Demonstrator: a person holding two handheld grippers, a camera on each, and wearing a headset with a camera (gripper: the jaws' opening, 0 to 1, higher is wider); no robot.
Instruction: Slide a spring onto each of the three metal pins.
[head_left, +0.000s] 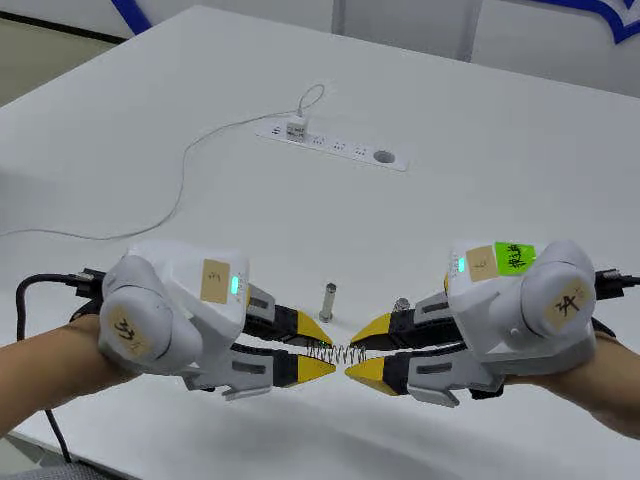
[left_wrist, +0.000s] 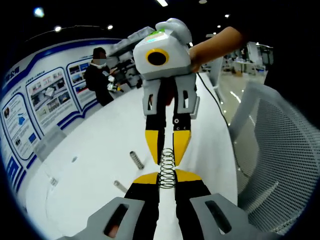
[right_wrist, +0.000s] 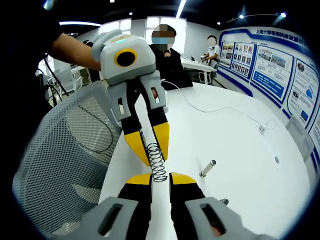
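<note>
The thin coiled steel spring (head_left: 337, 352) hangs clear of the surface, lying sideways between my two grippers. My left gripper (head_left: 318, 350) is clamped on one end and my right gripper (head_left: 357, 358) on the other, their yellow tips nearly meeting.

At twelve o'clock from the spring, just beyond it, a plain silver metal pin (head_left: 328, 300) stands upright and bare. At about two o'clock a shorter second pin (head_left: 402, 304) stands just behind my right gripper. In the left gripper view it looks ribbed, so it may carry a spring, but I cannot tell.

I judge this spring is meant for the bare pin. Next, one gripper must let go while the other turns the spring upright, centres its open end over the pin's top and lowers it straight.

The white surface (head_left: 480, 200) bears a white power strip (head_left: 335, 145) far off at twelve o'clock, with a thin white cable (head_left: 185, 170) trailing toward nine. A grey mesh chair (right_wrist: 75, 150) stands beside the surface, and blue-bordered display boards (right_wrist: 280, 65) line the wall.
</note>
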